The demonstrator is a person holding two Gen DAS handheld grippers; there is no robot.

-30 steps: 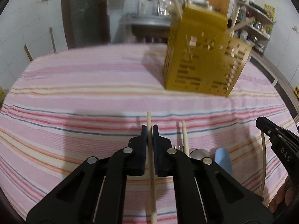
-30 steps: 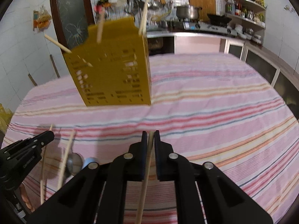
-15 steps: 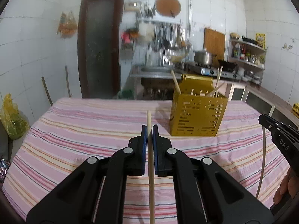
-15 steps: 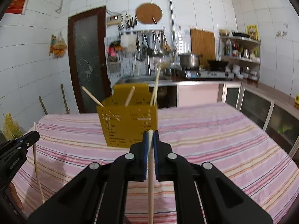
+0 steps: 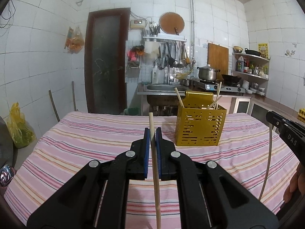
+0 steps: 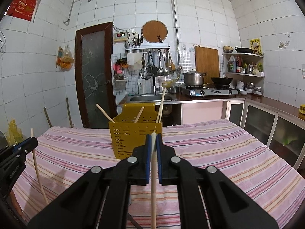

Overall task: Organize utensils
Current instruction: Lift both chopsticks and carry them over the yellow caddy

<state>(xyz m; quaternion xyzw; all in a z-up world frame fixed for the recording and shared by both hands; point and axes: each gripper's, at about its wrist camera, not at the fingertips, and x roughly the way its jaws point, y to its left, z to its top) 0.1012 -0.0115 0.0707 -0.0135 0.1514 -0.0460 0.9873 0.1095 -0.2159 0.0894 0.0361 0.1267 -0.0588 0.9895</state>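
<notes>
— Chopsticks first: where are they?

— One pale wooden chopstick (image 5: 154, 160) runs up the centre of the left view, pinched between the blue pads of the left black two-finger gripper (image 5: 152, 133). A second pale wooden chopstick (image 6: 153, 171) is clamped the same way in the right black two-finger gripper (image 6: 153, 139).

— What has just changed?

— A second ago both cameras looked down at the cloth, with a spoon and loose sticks lying near the left gripper. Now both are raised and level, each stick carried clear of the pink striped tablecloth (image 5: 85, 143), and the holder has shrunk back toward mid-frame. I judge both picks done and the carry to the holder under way.

— And the holder?

— The yellow perforated metal utensil holder (image 5: 200, 129) stands upright on the cloth, right of centre in the left view, just behind the fingertips in the right view. Several chopsticks already lean out of it: one to the left, others toward the right side. Whether it has inner compartments I cannot tell.

— Anything beyond?

— At the far right edge of the left view, the right gripper shows with its stick hanging down. Behind the table, the steel sink (image 6: 150, 98) sits in the centre background.
</notes>
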